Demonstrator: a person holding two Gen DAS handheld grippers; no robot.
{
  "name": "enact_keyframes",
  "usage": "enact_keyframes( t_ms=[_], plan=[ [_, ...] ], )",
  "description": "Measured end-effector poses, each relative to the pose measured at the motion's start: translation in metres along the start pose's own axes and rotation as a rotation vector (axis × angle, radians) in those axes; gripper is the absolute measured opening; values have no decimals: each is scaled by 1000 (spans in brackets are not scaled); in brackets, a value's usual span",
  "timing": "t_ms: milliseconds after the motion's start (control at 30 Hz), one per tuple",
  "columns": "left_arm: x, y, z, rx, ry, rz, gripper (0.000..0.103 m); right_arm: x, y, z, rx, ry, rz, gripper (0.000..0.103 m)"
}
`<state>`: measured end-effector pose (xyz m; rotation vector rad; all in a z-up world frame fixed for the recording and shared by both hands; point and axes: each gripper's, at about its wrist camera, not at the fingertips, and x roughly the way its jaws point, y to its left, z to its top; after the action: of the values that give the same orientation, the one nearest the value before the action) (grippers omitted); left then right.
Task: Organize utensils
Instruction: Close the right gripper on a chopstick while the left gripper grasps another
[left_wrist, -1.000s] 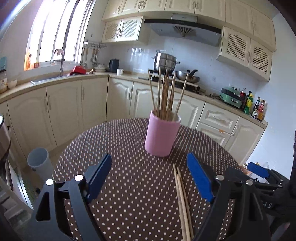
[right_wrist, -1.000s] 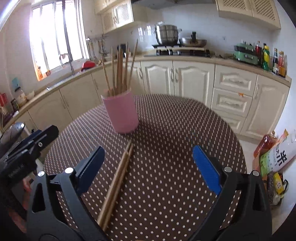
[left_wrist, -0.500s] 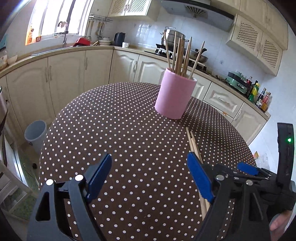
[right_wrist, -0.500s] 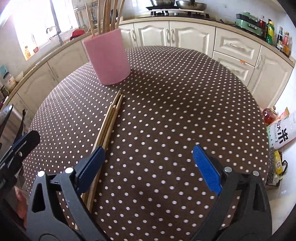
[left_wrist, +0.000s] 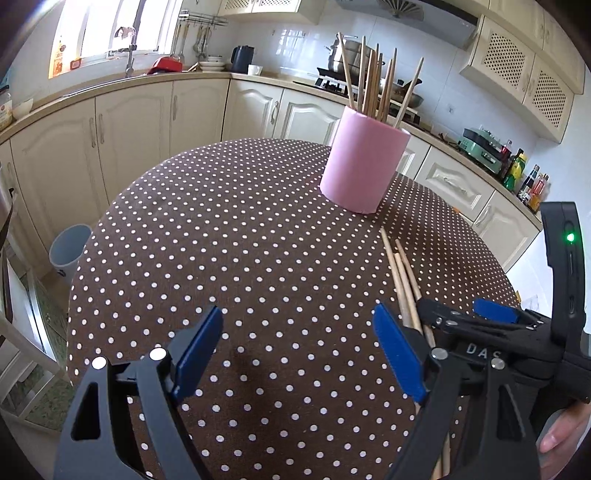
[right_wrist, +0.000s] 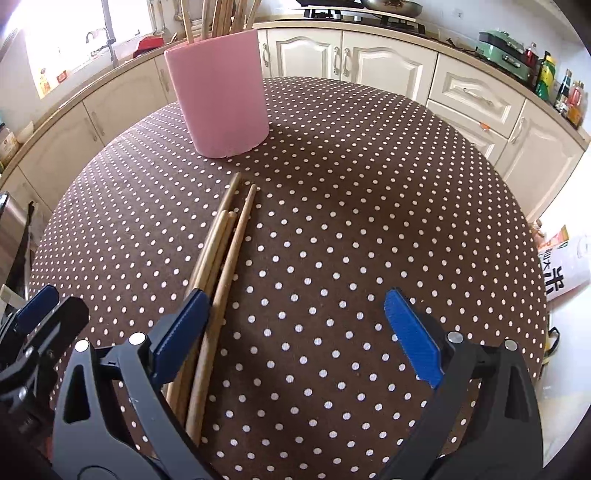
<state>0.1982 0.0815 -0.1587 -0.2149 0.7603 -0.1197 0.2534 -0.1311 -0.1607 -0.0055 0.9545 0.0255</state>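
Observation:
A pink holder (left_wrist: 364, 162) with several wooden chopsticks standing in it sits at the far side of the round dotted table (left_wrist: 240, 240); it also shows in the right wrist view (right_wrist: 221, 92). A bundle of loose chopsticks (right_wrist: 221, 258) lies flat in front of it, also in the left wrist view (left_wrist: 400, 280). My right gripper (right_wrist: 295, 325) is open and empty, low over the table, its left finger (right_wrist: 181, 332) over the bundle's near part. My left gripper (left_wrist: 299, 350) is open and empty, left of the bundle. The right gripper's body (left_wrist: 509, 343) shows beside it.
Cream kitchen cabinets (left_wrist: 140, 122) and a counter curve behind the table. A grey bin (left_wrist: 70, 247) stands on the floor at the left. Bottles (left_wrist: 524, 177) stand on the right counter. A printed bag (right_wrist: 565, 266) lies on the floor at the right.
Both grippers have tilted down and lowered toward the table. The right gripper has come closer to the loose chopsticks, its left finger now over them. Both stay open.

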Motion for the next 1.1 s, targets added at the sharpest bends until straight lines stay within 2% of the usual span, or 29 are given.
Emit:
enact_keyframes(
  t_ms=[33,67,133,167,200,233,267,367,500,633,767,933,1100],
  plan=[
    [1,0,1,0,2,0,82,2,2,2,-6,10,-16,84],
    [2,-1,2,-1,3,3,82,2,4,3,-11,2,-24,74],
    [4,-3,4,-1,9,6,82,2,10,7,-29,-6,-6,51],
    [5,-5,5,2,13,4,82,1,12,8,-45,-8,12,32],
    [7,-7,6,6,19,3,82,1,15,10,-61,-7,35,23],
    [8,-8,7,8,23,3,82,2,16,11,-68,-4,51,21],
    [10,-11,8,13,31,5,82,3,17,12,-79,-8,67,14],
    [16,-19,12,40,45,-3,82,1,8,13,-49,-10,131,12],
    [30,-28,15,51,77,7,82,8,-18,18,50,16,263,7],
    [43,-42,21,88,116,-27,82,14,-35,20,105,25,355,6],
    [56,-54,27,121,143,-14,82,14,-41,21,109,15,375,6],
    [68,-70,27,201,156,76,82,13,-46,14,100,-9,377,6],
    [71,-75,31,203,172,90,83,8,-49,3,102,-12,386,6]
  ],
)
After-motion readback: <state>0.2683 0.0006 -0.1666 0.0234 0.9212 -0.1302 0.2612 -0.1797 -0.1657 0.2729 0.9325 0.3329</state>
